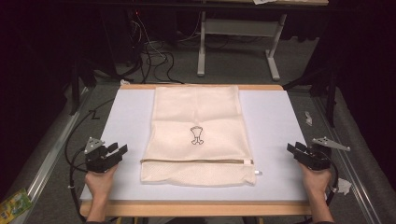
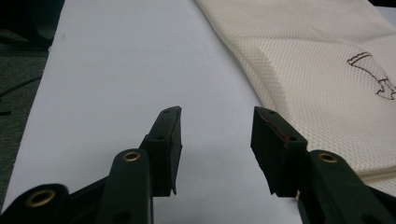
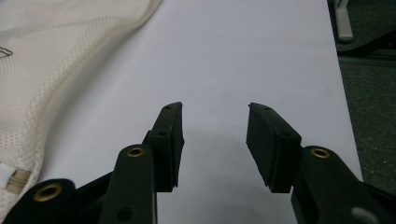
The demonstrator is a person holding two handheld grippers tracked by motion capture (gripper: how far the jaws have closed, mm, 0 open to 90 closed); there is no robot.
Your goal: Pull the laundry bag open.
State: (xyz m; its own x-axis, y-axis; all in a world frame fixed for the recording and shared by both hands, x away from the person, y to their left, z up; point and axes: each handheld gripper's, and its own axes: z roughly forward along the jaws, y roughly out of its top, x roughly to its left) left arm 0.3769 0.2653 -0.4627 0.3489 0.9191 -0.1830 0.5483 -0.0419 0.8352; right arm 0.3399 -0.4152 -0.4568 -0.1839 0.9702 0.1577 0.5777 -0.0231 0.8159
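Your left hand-held gripper and right hand-held gripper sit at the near corners of the desk, jaws spread and empty, flanking the mesh bag so each side is within reach. The bag lies flat between them, apart from both, its zipper along the near end, stretching to the desk's far edge.

Dim room w/ dark edges, table evenly lit from above, soft shadows, closest gripper parts blurred.
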